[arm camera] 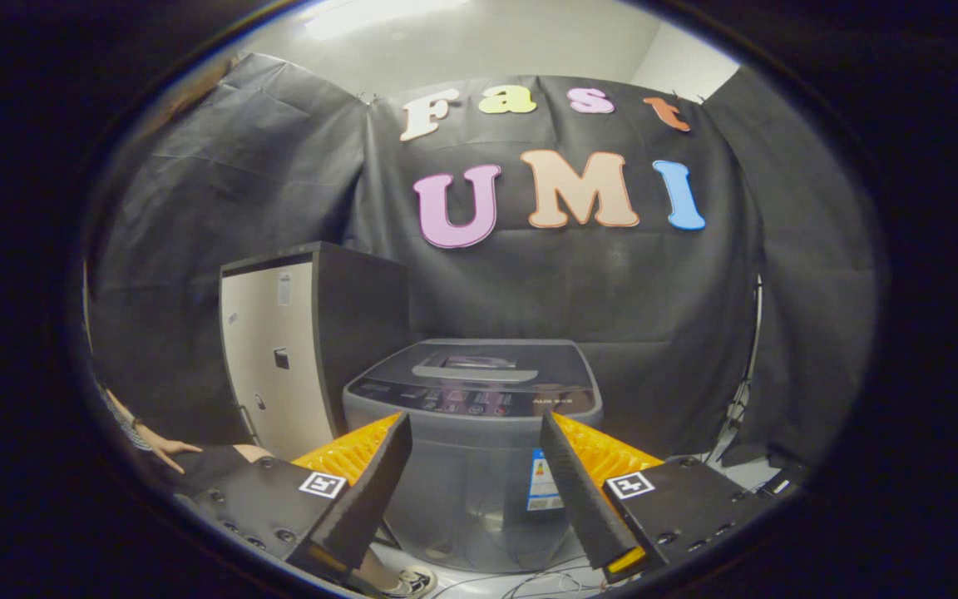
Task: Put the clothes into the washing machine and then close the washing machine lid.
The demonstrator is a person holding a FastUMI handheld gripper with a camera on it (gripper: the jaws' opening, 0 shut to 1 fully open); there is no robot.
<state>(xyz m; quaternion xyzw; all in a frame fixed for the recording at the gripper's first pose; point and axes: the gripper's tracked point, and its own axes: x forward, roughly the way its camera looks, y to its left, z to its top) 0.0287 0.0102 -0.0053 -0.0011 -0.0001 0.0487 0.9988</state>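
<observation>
Gripper [472, 466] fingers stand apart, holding nothing. Washing machine [472, 416] sits just beyond them, right of a tall cabinet [296, 349]; its lid [479, 366] lies down. Judged stiff, hinged, moderately light: best taken at the handle bar [474, 373] near its front edge.

Grey washing machine [471, 433] — dark lid [471, 370] — cream cabinet [275, 358]

Staged recording booth: black cloth wall [579, 283] draped close behind a top-loading washing machine [472, 416]; tall cabinet [296, 349] just beside it, loose cables [529, 586] on the floor before it.
</observation>
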